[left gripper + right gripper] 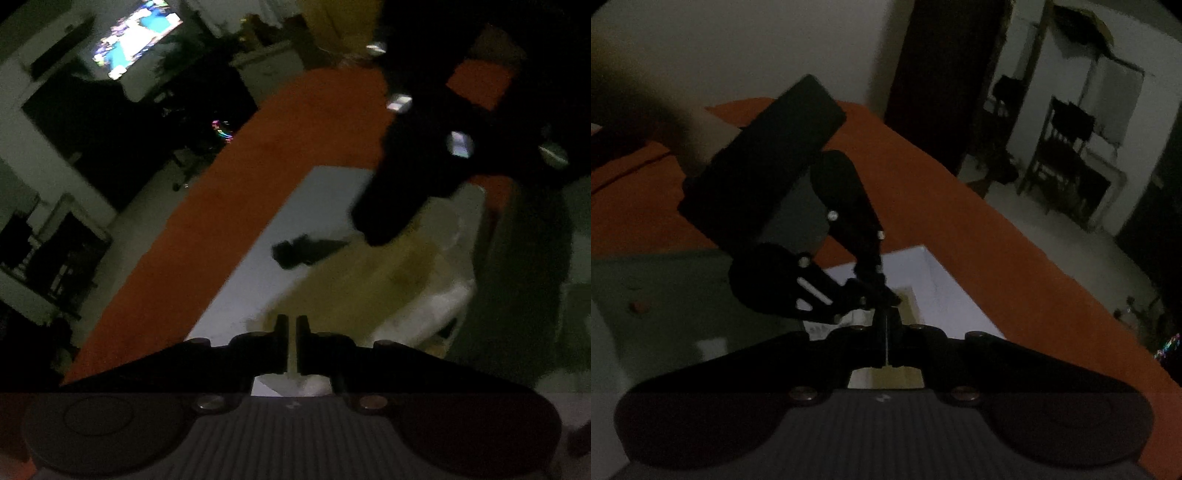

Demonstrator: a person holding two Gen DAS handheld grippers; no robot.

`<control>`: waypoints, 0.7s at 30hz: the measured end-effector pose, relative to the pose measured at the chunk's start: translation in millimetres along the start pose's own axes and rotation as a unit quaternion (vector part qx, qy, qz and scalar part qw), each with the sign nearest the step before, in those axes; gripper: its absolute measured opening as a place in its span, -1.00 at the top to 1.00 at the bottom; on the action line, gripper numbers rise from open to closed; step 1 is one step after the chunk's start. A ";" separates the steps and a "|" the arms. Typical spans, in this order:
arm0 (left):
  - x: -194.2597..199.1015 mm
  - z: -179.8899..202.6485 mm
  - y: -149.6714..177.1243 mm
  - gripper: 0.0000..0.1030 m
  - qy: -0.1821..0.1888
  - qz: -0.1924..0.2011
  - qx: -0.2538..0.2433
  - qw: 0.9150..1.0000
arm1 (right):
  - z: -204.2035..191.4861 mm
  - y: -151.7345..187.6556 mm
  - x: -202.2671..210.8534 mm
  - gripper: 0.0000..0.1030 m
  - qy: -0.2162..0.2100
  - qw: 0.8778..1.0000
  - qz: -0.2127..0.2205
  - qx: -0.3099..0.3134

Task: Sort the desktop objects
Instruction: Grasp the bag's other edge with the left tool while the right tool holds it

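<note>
The scene is dim. A white flat board (pixel 295 206) (pixel 945 295) lies on an orange cloth (pixel 221 192) (pixel 997 240). On it rest a small black object (pixel 306 251) and a yellowish flat thing (pixel 362 280) (pixel 907 295), with something white and crumpled (pixel 439 299) beside it. My left gripper (pixel 292 319) (pixel 886 295) is at the yellowish thing's near edge, jaws together with a thin pale strip between them. My right gripper (pixel 886 312) (pixel 373 236) is shut just beside the left one's tips. Whether either holds the yellowish thing I cannot tell.
A dull green surface (pixel 665 280) with a small red thing (pixel 637 306) adjoins the white board. A lit screen (pixel 140 33) hangs on the far wall. Dark chairs and shelving (pixel 1067 155) stand on the pale floor beyond the cloth's edge.
</note>
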State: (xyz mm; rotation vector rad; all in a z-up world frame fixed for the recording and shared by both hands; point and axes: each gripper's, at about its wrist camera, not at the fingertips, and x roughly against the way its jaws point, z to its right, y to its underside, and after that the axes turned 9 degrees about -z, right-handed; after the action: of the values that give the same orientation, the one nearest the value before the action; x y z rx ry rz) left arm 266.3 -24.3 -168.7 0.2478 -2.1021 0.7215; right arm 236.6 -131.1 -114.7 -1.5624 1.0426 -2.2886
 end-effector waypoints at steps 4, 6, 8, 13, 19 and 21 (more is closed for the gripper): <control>-2.7 2.4 -0.7 0.94 0.006 -0.006 0.004 1.000 | 11.1 -0.7 -17.7 0.04 0.009 0.994 -0.083 -0.071; -1.2 4.0 -1.2 0.70 -0.029 -0.004 -0.003 1.000 | 12.3 1.8 -23.1 -0.41 0.024 0.992 -0.090 -0.083; 3.7 2.9 -0.9 -0.60 -0.078 0.010 0.002 0.997 | 12.2 4.0 -27.2 -0.43 0.030 0.992 -0.091 -0.086; 7.9 -19.1 -1.9 -0.99 -0.059 0.018 0.041 0.997 | 19.0 6.0 -50.2 -0.48 0.041 0.982 -0.124 -0.138; -23.8 -30.0 -8.7 -0.42 0.016 -0.025 0.053 0.998 | 39.8 9.3 -80.7 0.26 -0.027 0.955 -0.167 -0.246; -34.4 -27.5 -9.8 0.32 0.063 -0.052 0.055 0.995 | 38.8 6.8 -83.0 0.93 -0.046 0.953 -0.161 -0.251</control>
State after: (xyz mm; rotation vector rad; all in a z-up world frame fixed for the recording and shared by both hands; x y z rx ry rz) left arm 309.7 -19.3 -179.8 0.3606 -1.9176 0.7701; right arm 304.6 -111.2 -173.1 -2.1492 1.5334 -2.2209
